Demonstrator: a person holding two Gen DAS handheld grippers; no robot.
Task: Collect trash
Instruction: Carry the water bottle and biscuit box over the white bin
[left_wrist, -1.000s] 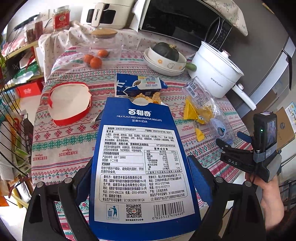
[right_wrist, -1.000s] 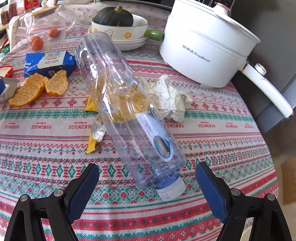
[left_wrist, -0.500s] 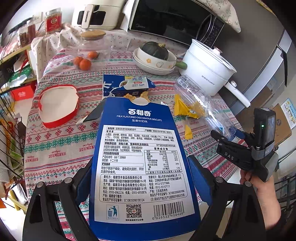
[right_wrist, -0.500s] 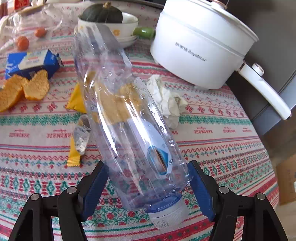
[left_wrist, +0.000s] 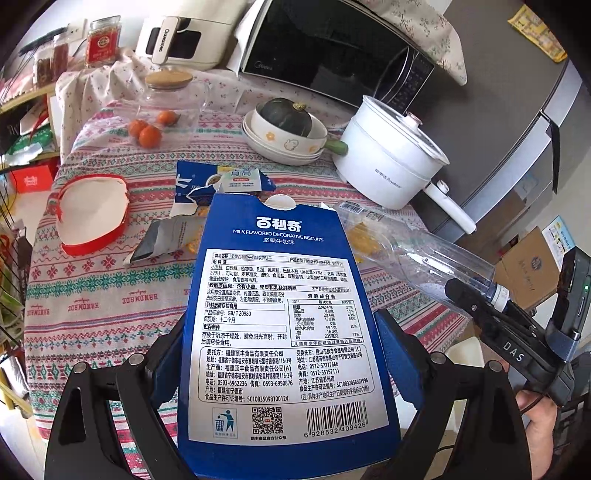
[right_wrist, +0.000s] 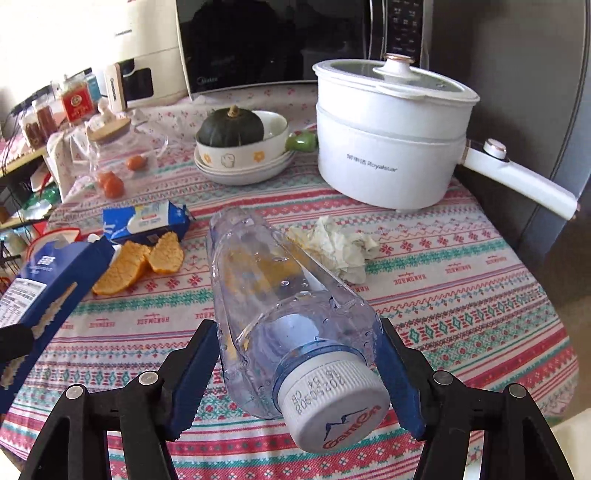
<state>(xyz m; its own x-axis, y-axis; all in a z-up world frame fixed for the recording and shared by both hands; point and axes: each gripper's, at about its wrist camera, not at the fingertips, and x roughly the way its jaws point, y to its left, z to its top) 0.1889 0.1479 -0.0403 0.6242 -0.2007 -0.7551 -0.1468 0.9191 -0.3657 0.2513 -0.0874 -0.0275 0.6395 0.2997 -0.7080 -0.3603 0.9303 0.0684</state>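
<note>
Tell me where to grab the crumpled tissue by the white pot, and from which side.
Take the crumpled tissue across its raised middle, coming down from above. It lies low and loose on the tablecloth, so a side approach would likely just push it. The white pot stands behind it, and both tools are full, so one load must go first.

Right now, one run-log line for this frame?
left gripper: shut on biscuit box | right gripper: closing on plastic bottle | table: peels, tissue remain
</note>
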